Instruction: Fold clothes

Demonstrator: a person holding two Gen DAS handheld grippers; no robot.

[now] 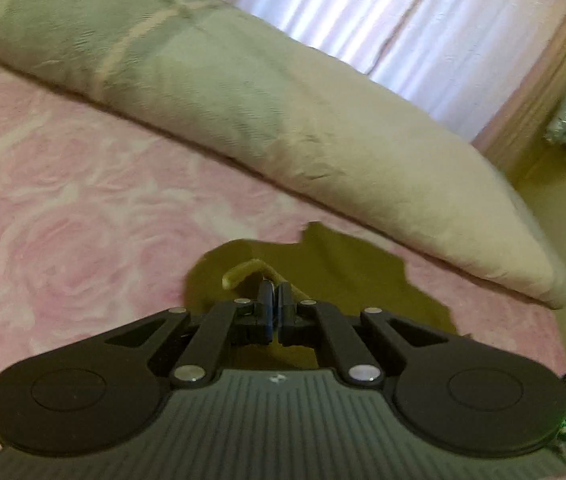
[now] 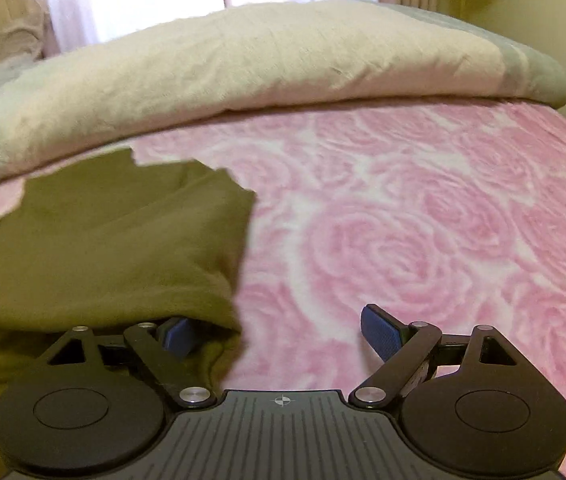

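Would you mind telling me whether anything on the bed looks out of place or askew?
Nothing stands out. The olive garment lies rumpled on the pink rose blanket, as expected mid-fold, with the folded duvet behind it.

A bed under a pink rose-patterned blanket (image 2: 423, 220), a pale folded quilt (image 1: 323, 152) across it — bright, probably sheer curtains (image 1: 383, 12) behind.

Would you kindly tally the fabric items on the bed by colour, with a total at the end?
Olive green: 1, the garment, its edge pinched in the left gripper.
Pink rose-patterned: 1, the bed cover.
Cream and grey: 1, the folded quilt along the far side.
Total: 3
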